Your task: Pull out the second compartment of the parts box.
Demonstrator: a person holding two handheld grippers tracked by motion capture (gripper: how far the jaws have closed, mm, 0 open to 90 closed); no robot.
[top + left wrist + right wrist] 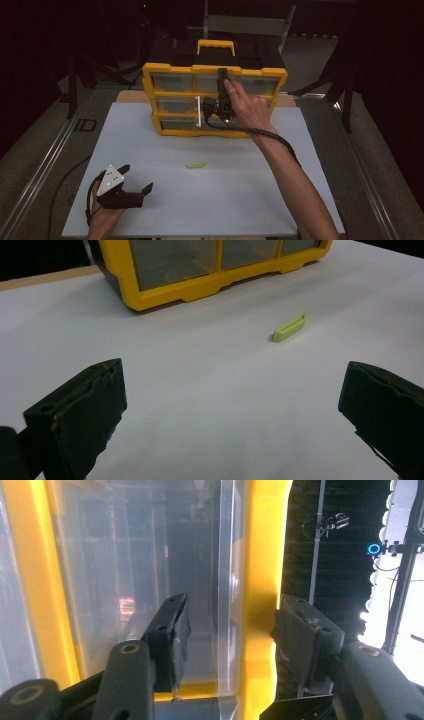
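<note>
Organizer [215,100] top frame clamped in right claw [227,625]; left claw [225,405] apart, facing green clip [290,328].

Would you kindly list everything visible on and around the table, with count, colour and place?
Drawer organiser: one, yellow frame with clear drawers and a yellow handle on top, at the table's far edge.
Small clip-like piece: one, pale green, lying mid-table, apart from both tongs.
Table: one, white top.
Left tongs: one, black with a grey plate, jaws wide open, resting near the front left corner.
Right tongs: one, black, at the organiser's top edge, jaws either side of its yellow frame.
Forearms: two, entering from the bottom of the high view.
</note>
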